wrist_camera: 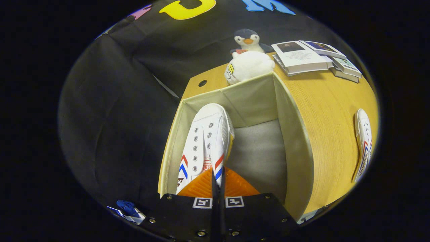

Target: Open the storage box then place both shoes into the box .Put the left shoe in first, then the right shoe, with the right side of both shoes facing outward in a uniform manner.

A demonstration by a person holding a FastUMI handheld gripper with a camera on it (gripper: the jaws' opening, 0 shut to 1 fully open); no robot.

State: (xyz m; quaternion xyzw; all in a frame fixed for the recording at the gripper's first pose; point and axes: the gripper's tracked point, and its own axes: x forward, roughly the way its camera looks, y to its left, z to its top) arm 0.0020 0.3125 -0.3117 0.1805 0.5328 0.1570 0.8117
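Hanging inside the open storage box (289, 141), a white shoe (208, 141) with red and blue chevrons is held by its heel end, toe pointing away toward the far wall of the box. The gripper (217, 183) is seen closed down to a narrow slit, and the shoe's heel rim appears to be pinched between the two fingers (201, 186); whether both press on it fully is judged likely but not beyond doubt. The shoe lies close along the box's left wall, over the grey floor of the box, and it cannot be told whether the sole is already resting there.

The step in hand is judged to be the placing of the first shoe, the box having no lid over it. The next move would call for the shoe to be lowered until settled, the fingers parted, and the gripper carried out to the second shoe (363, 144), which lies on the wooden table (322, 111) well apart from the box on its right.

Counted: one box, two shoes, one gripper. Beyond the box, two plush toys are seen, a white one (248, 65) touching the far wall and a penguin (248, 39) behind it, and a spread of books (302, 57) is laid nearby.
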